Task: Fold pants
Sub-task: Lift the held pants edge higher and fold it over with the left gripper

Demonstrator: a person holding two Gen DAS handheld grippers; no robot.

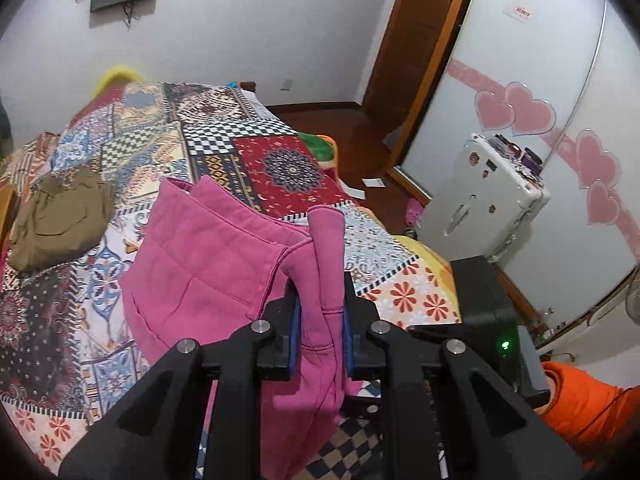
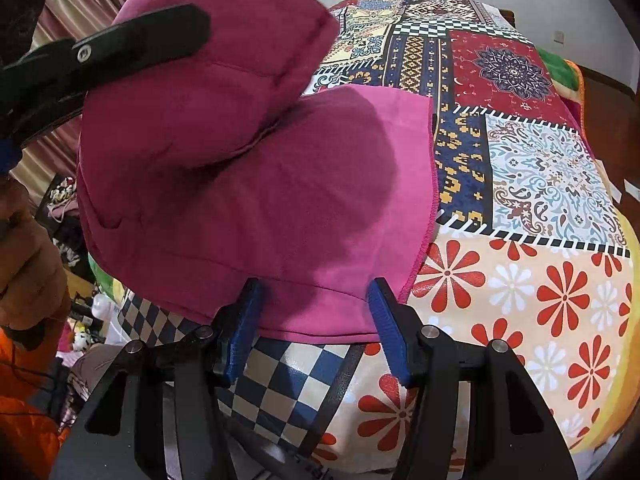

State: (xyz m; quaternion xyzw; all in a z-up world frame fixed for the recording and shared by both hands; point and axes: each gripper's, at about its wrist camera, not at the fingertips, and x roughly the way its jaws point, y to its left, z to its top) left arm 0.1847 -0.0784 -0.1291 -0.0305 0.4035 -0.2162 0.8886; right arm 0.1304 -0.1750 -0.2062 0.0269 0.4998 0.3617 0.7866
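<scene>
The pink pants (image 1: 208, 280) hang lifted from the left gripper (image 1: 320, 312), draping across the near part of the bed and blocking the way straight ahead there. Beyond them the patchwork bedspread (image 1: 256, 136) lies bare and flat toward the far end. An olive garment (image 1: 60, 220) sits bunched near the left edge. To the right, flowered bedspread lies open beside the right gripper (image 2: 312, 320), whose fingers stand apart at the pants' near hem.
</scene>
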